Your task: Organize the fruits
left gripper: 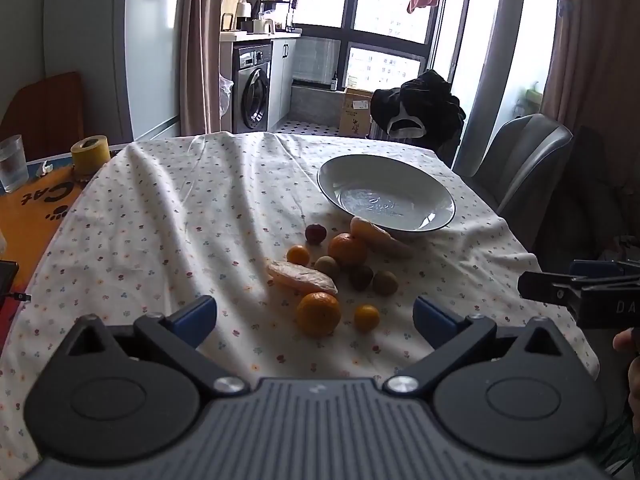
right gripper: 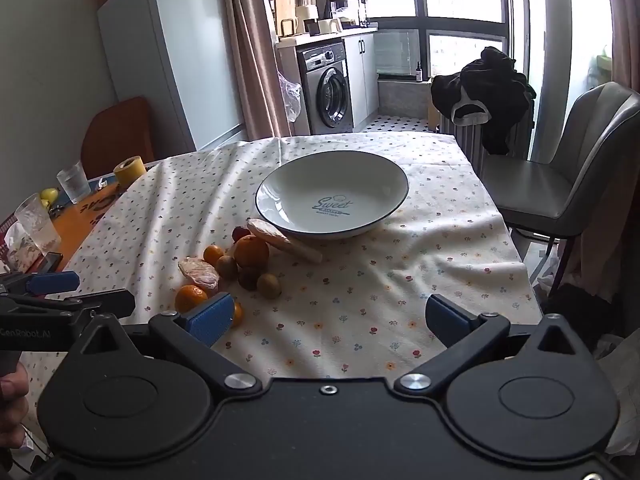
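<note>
A white bowl (left gripper: 436,188) with a dark rim stands empty on the flowered tablecloth; it also shows in the right wrist view (right gripper: 280,184). In front of it lies a heap of fruit: two oranges (left gripper: 318,314) (left gripper: 347,249), small yellow-orange fruits (left gripper: 366,318), brownish kiwis (left gripper: 385,283), dark plums (left gripper: 316,234) and two wrapped pale pieces (left gripper: 302,278). The heap shows in the right wrist view too (right gripper: 251,252). My left gripper (left gripper: 314,314) is open, just short of the near orange. My right gripper (right gripper: 332,316) is open and empty, right of the heap.
A yellow tape roll (left gripper: 90,152) and a glass (left gripper: 12,164) stand at the table's left on an orange mat. A grey chair (right gripper: 560,184) stands at the right edge. A radiator with dark clothes (right gripper: 488,96) is behind the table.
</note>
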